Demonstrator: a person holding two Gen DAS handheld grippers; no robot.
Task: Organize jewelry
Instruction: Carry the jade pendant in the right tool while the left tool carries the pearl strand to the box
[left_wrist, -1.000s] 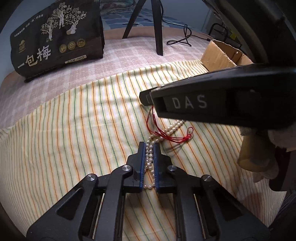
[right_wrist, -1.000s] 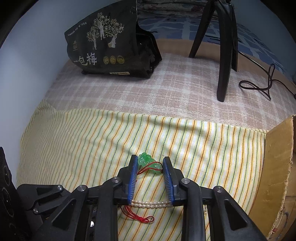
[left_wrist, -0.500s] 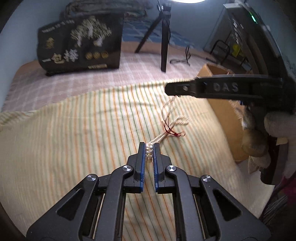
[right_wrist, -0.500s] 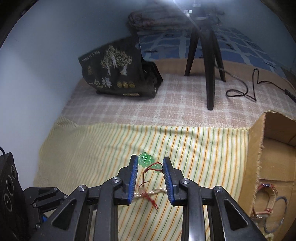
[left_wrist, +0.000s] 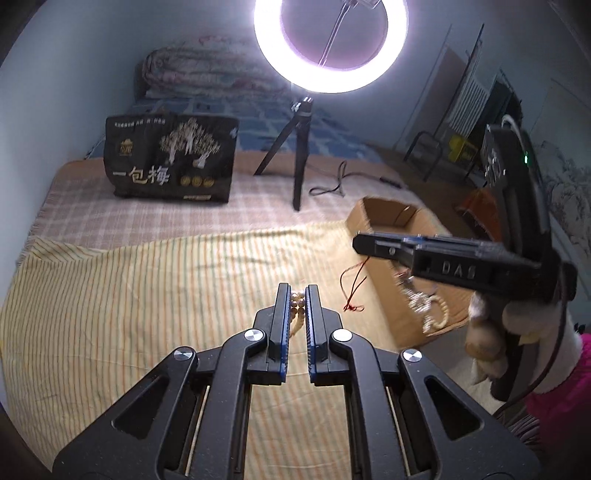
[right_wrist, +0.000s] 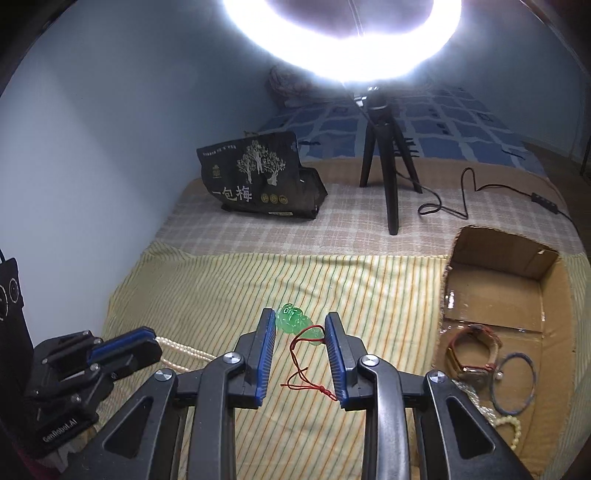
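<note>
**Pearl strand and jade pendant, both lifted over striped cloth**

Pearl strand (left_wrist: 297, 308): pinched between the blue pads of the left gripper (left_wrist: 296, 295), jaws pressed nearly together on the beads. Seen from the right wrist, the strand (right_wrist: 184, 349) runs out from the left gripper's tip (right_wrist: 125, 349) toward the right gripper, raised above the striped cloth (right_wrist: 221, 288).

Green pendant (right_wrist: 295, 321): sits between the tips of the right gripper (right_wrist: 301, 325); its lower lobe touches the right pad, while the left pad stands apart from it. Jaws spread moderately. Whether the pendant is truly clamped: cannot tell. Red cord (right_wrist: 306, 369) dangles from the pendant between the fingers, ending in a knot. From the left wrist, the right gripper (left_wrist: 373, 247) is side-on above the near-left edge of the cardboard box (left_wrist: 391, 288), red cord (left_wrist: 354, 288) hanging below it.

Cardboard box (right_wrist: 498, 262): at the right edge of the striped cloth, open top. Inside, at the near end: a brown-strapped watch (right_wrist: 472, 350), a blue bangle (right_wrist: 513, 384), a cream bead bracelet (right_wrist: 511, 424).

Background: black printed bag (right_wrist: 258, 177) and ring light on tripod (right_wrist: 384, 173) on the checked blanket (right_wrist: 295, 232) beyond the cloth's far edge.
</note>
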